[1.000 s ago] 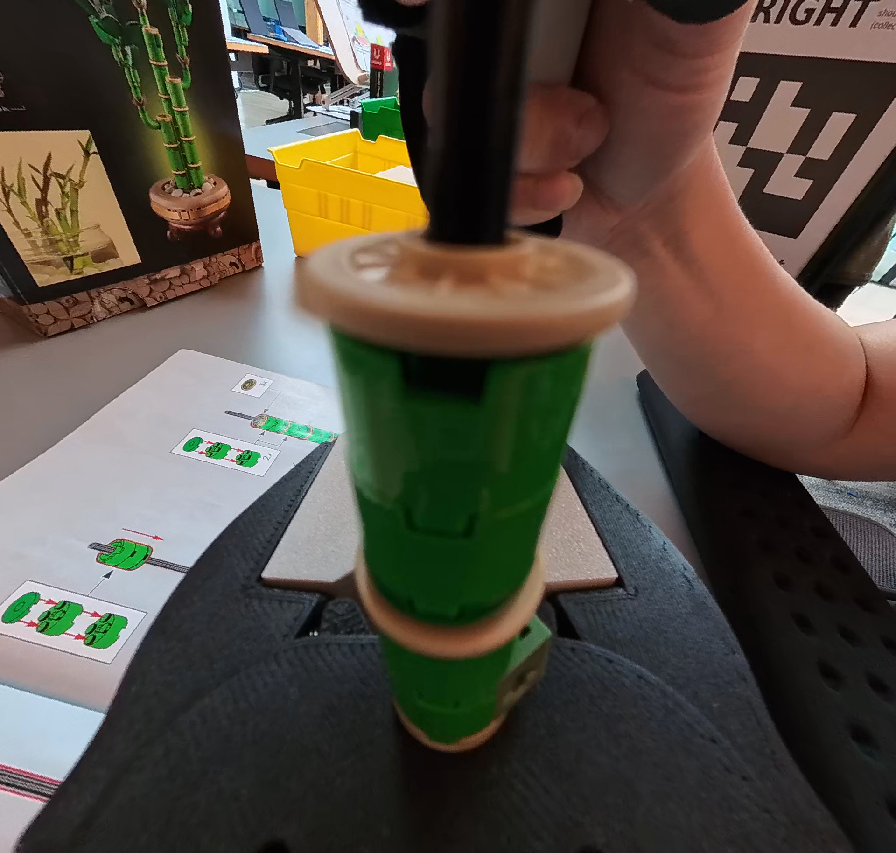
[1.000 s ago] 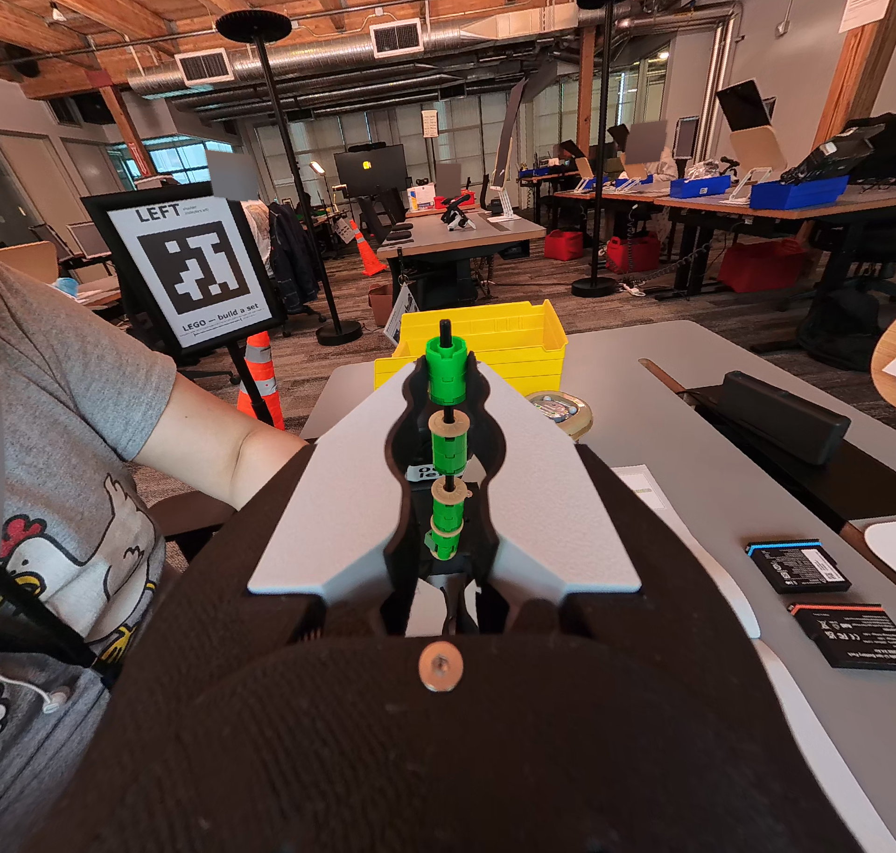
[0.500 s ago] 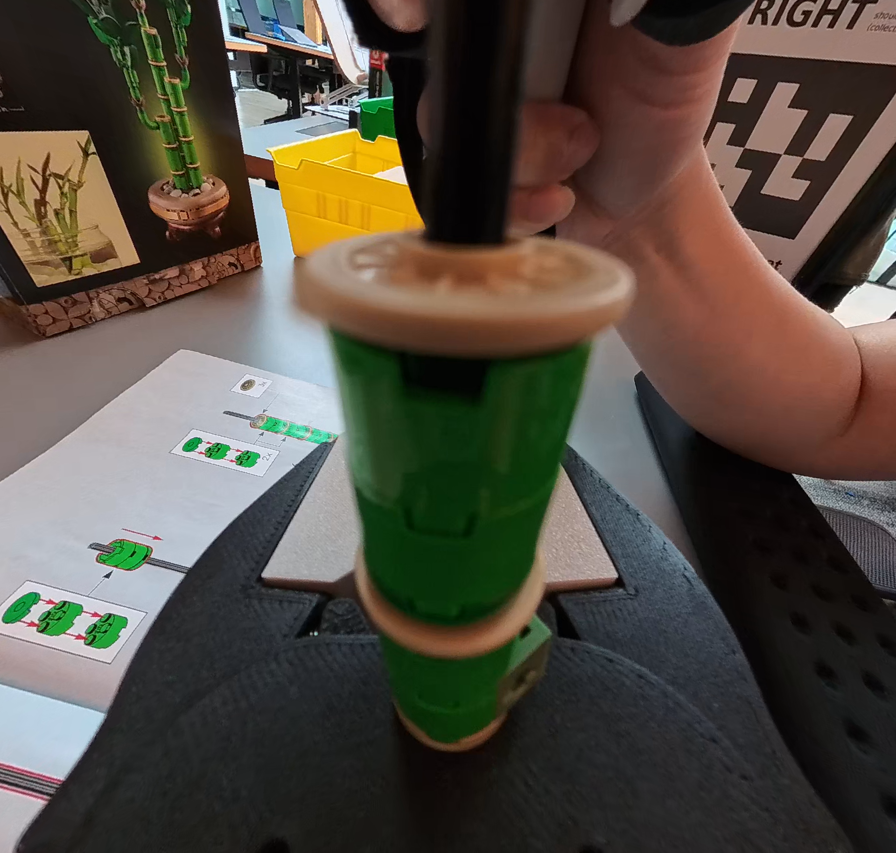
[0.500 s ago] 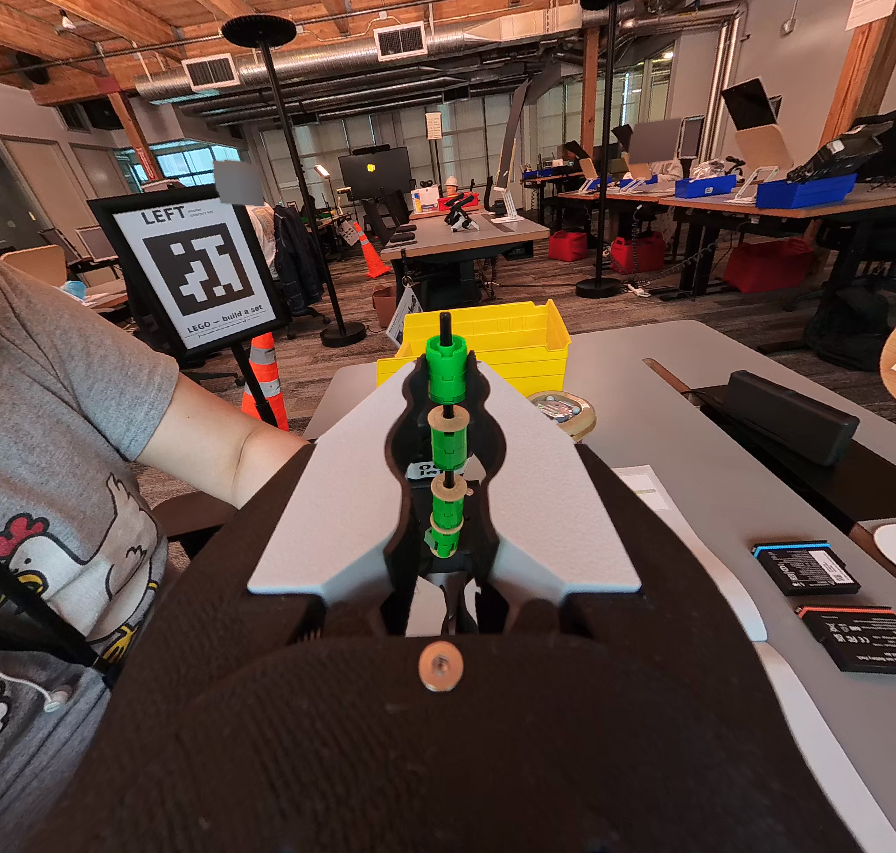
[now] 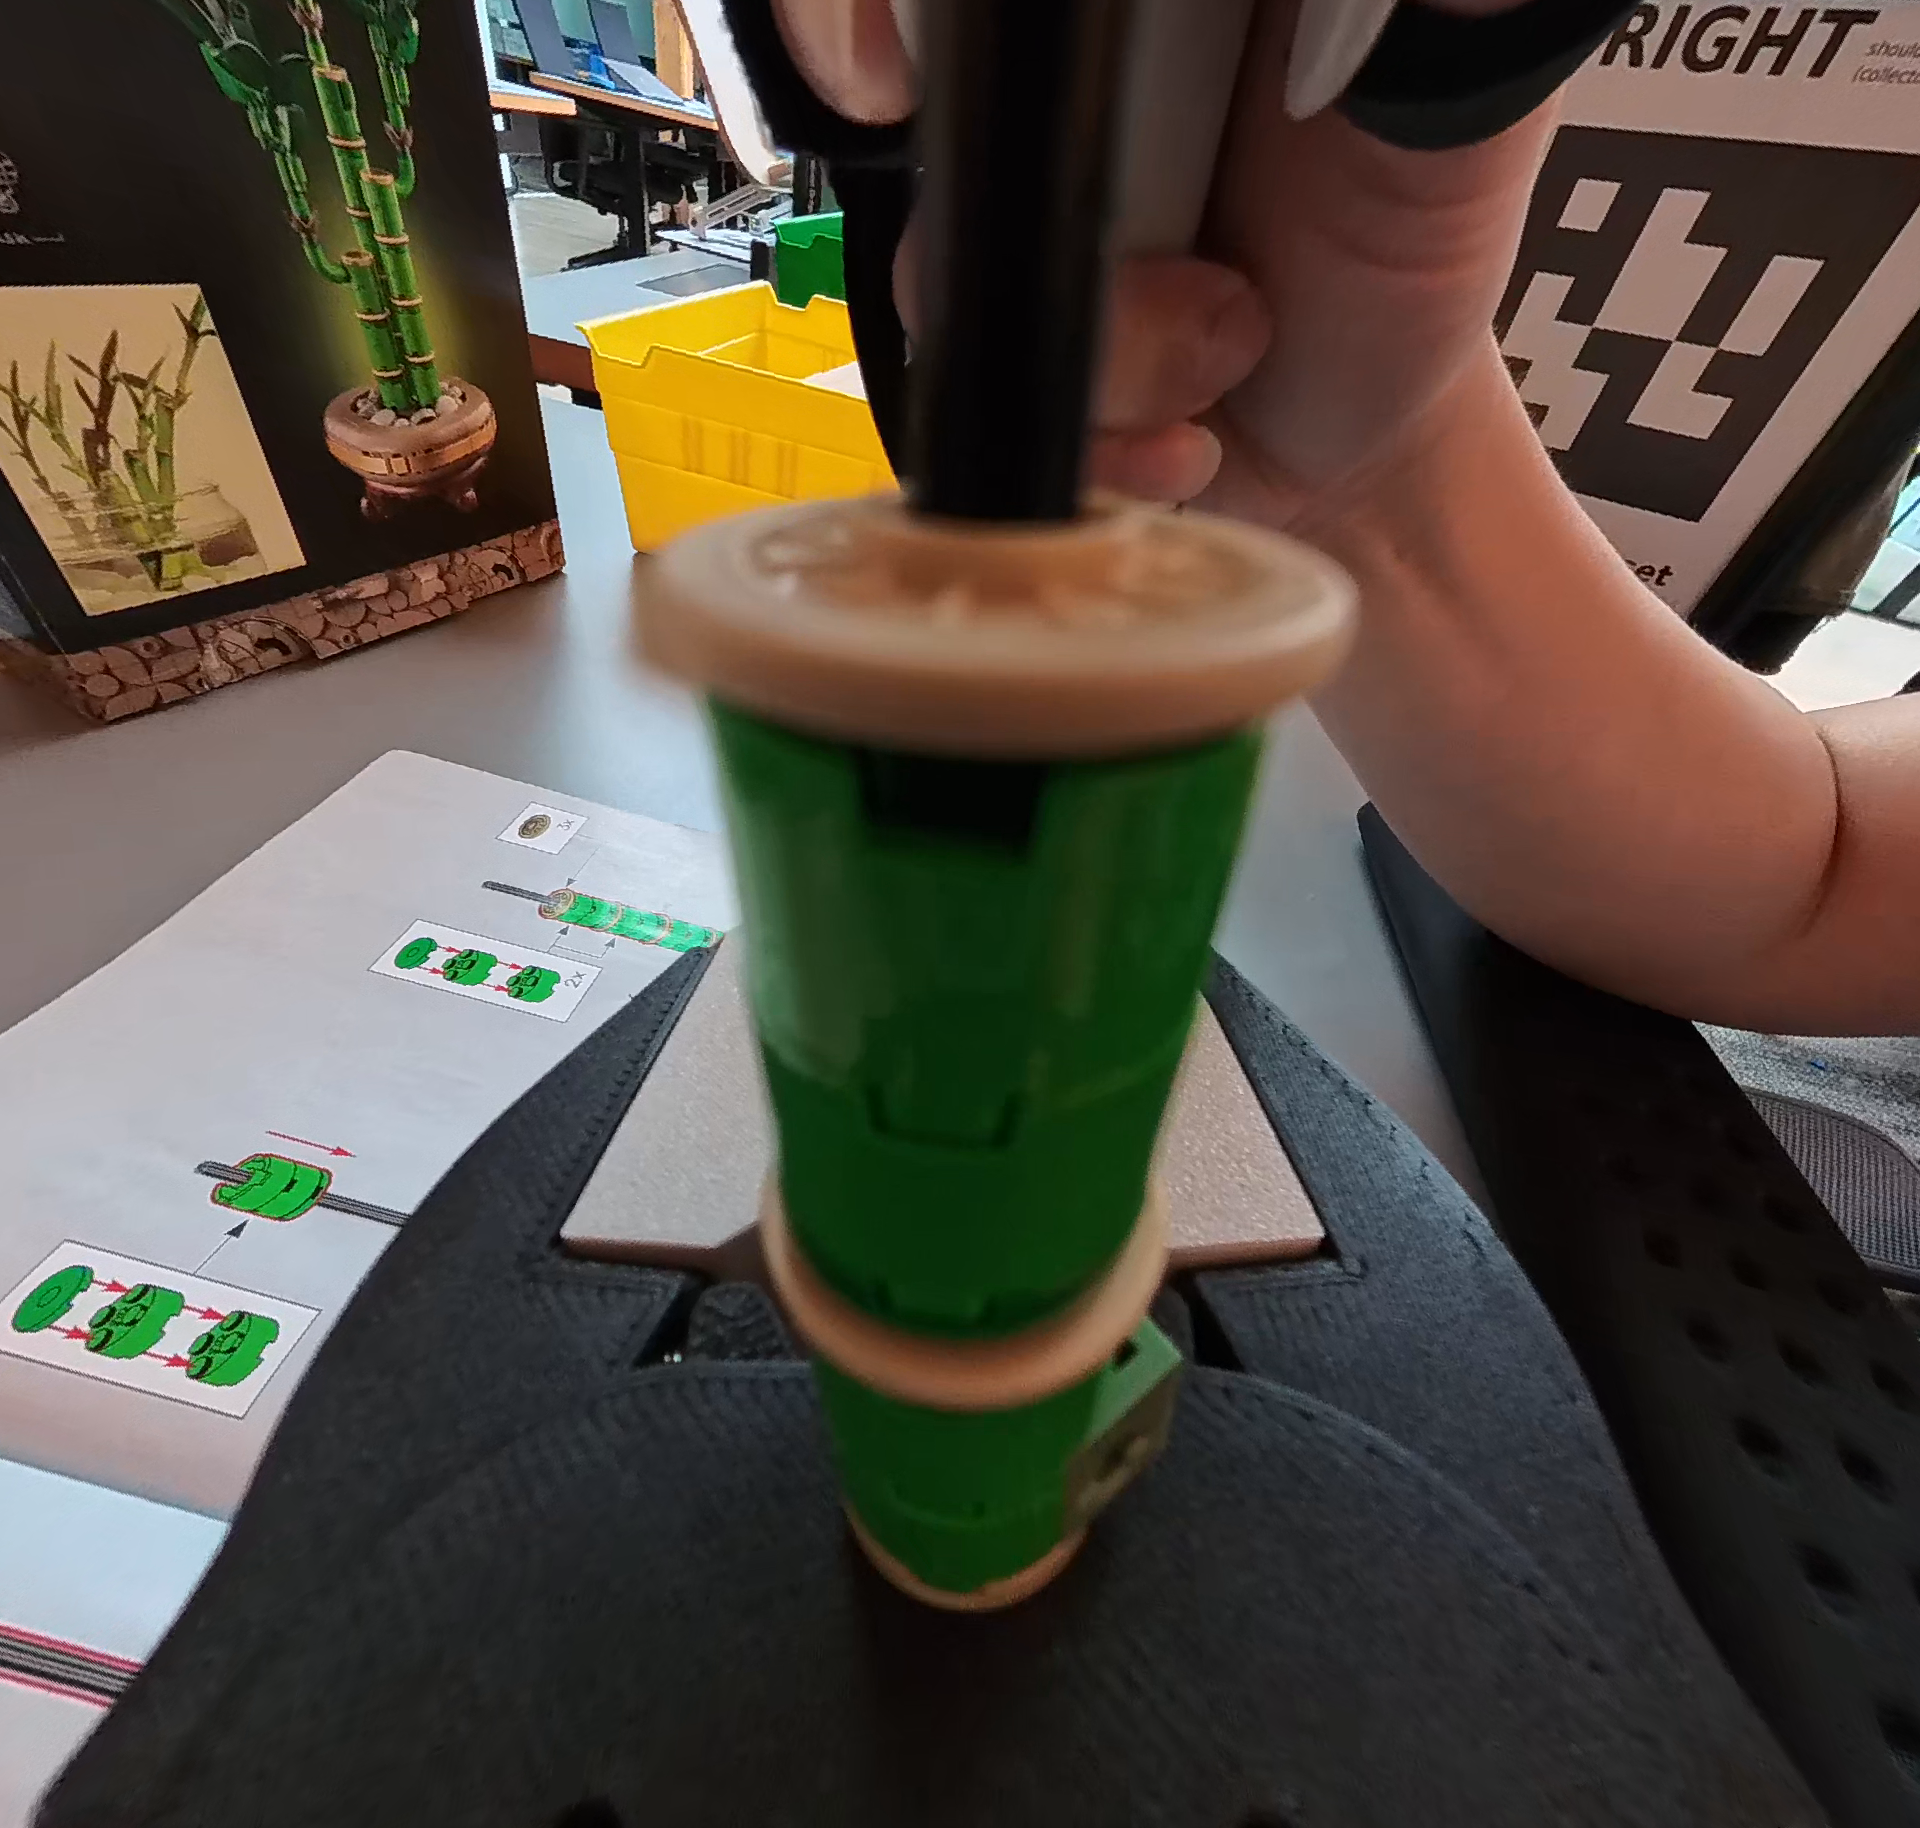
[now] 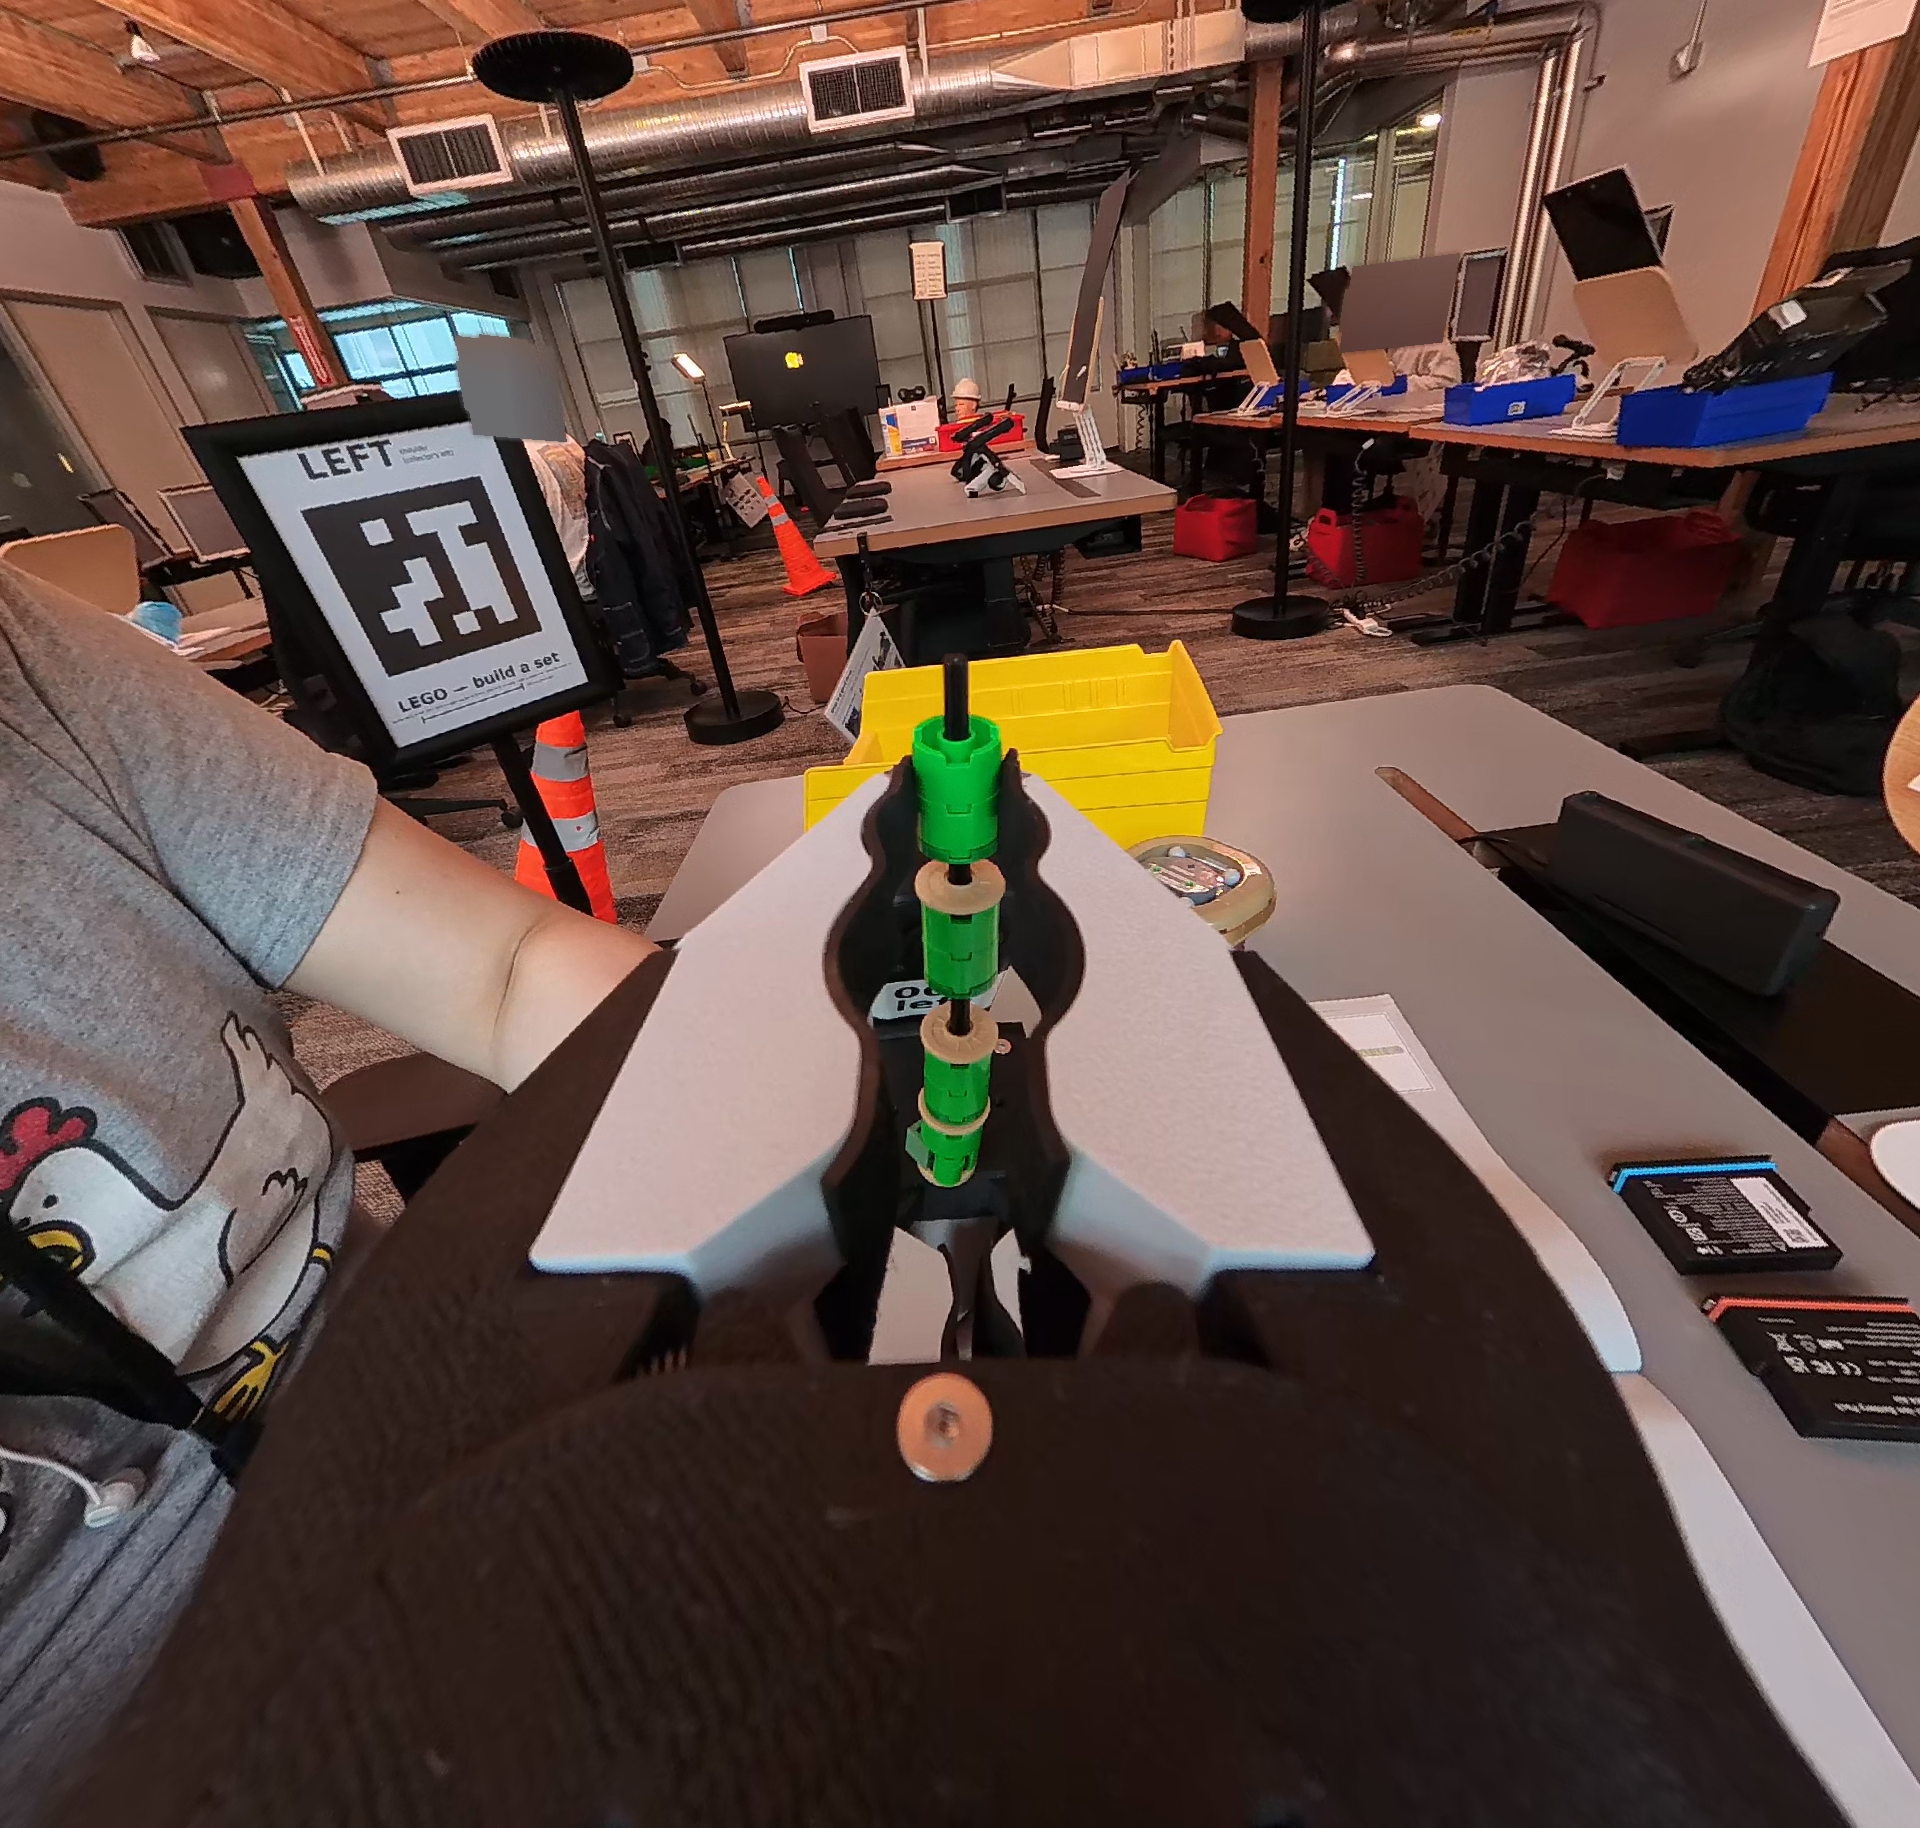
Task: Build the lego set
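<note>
Between right tongs (image 6: 956,791), green stalk (image 6: 956,791), gripped

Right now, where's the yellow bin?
In the right wrist view the yellow bin sits on the grey table, straight ahead behind the green stalk; the left wrist view shows it beside the set's box.

Right gripper (image 6: 956,812): pale grey fingers (image 6: 727,1082) w/ black wavy inner pads, dark textured body, one silver screw (image 6: 943,1425) at centre. Person: grey tee (image 6: 156,947) w/ chicken print, short sleeves.
</note>
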`<state>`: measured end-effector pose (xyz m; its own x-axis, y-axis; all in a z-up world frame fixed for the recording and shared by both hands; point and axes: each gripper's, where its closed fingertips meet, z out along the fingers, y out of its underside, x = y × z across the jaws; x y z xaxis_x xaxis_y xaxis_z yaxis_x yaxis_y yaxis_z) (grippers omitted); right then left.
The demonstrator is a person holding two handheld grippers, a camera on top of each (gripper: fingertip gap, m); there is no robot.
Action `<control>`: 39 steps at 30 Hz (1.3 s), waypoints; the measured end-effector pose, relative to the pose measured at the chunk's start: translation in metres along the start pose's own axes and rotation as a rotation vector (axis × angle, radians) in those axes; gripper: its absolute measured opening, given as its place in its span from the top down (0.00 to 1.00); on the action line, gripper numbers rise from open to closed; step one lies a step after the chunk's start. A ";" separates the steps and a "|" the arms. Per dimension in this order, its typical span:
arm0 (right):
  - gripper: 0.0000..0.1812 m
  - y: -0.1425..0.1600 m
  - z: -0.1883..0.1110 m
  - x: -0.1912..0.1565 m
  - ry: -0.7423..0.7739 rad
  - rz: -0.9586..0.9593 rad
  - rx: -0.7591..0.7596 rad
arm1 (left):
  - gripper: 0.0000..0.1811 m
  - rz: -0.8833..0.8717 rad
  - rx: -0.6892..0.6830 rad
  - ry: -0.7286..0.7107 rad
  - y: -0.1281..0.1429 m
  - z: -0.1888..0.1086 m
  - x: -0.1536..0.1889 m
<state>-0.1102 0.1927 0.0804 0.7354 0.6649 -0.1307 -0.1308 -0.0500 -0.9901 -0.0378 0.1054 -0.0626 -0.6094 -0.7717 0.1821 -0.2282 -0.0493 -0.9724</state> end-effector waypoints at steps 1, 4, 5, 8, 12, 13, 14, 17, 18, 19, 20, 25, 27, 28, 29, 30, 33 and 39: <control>0.90 0.000 0.000 0.000 0.001 -0.001 -0.001 | 0.58 -0.001 0.000 0.001 0.000 0.000 0.000; 0.90 0.000 0.000 0.000 -0.003 0.000 0.000 | 0.79 -0.001 0.002 -0.001 -0.001 0.000 0.000; 0.90 0.000 0.000 -0.001 -0.006 0.000 -0.001 | 0.79 0.000 0.002 -0.002 -0.001 0.000 0.000; 0.90 0.001 0.001 -0.001 -0.004 -0.003 -0.002 | 0.81 0.000 0.002 0.000 -0.001 0.000 0.000; 0.90 0.002 0.002 -0.002 -0.007 -0.002 -0.006 | 0.79 0.000 0.003 0.002 -0.001 0.000 0.001; 0.90 0.002 0.002 -0.002 -0.009 -0.002 -0.006 | 0.79 0.001 0.003 0.001 -0.001 0.000 0.001; 0.90 0.002 0.002 -0.002 -0.009 0.000 -0.004 | 0.81 0.002 0.003 0.000 -0.001 0.000 0.000; 0.90 0.002 0.001 -0.001 -0.006 -0.003 -0.008 | 0.79 -0.001 0.004 0.000 -0.002 -0.001 0.000; 0.90 0.002 0.001 -0.002 -0.008 -0.002 -0.006 | 0.80 -0.001 0.004 0.000 -0.002 -0.001 0.000; 0.90 0.002 0.002 -0.001 -0.006 -0.002 -0.003 | 0.80 -0.001 0.005 0.000 -0.002 -0.001 0.000; 0.91 0.002 0.002 -0.001 -0.006 0.001 -0.001 | 0.81 -0.001 0.005 -0.001 -0.002 -0.001 0.000; 0.91 0.002 0.002 -0.002 -0.010 0.001 0.000 | 0.80 0.001 0.006 0.001 -0.003 -0.001 0.001; 0.90 0.003 0.003 -0.002 -0.010 0.002 -0.001 | 0.80 0.000 0.006 0.002 -0.003 -0.001 0.001; 0.91 0.003 0.003 -0.002 -0.011 0.002 0.000 | 0.81 -0.001 0.006 0.002 -0.003 -0.001 0.001; 0.91 0.003 0.004 -0.002 -0.013 0.003 0.000 | 0.79 0.000 0.006 0.003 -0.003 -0.001 0.001; 0.91 0.003 0.004 -0.002 -0.012 0.002 0.000 | 0.80 0.000 0.006 0.003 -0.004 -0.001 0.001; 0.91 0.003 0.003 -0.002 -0.010 0.000 -0.001 | 1.00 -0.001 0.008 0.001 -0.004 -0.002 0.001; 0.90 0.004 0.004 -0.002 -0.016 0.005 -0.001 | 1.00 -0.002 0.010 0.000 -0.005 -0.002 0.001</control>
<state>-0.1144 0.1943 0.0769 0.7243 0.6762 -0.1347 -0.1337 -0.0539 -0.9896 -0.0389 0.1065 -0.0570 -0.6089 -0.7716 0.1839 -0.2218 -0.0570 -0.9734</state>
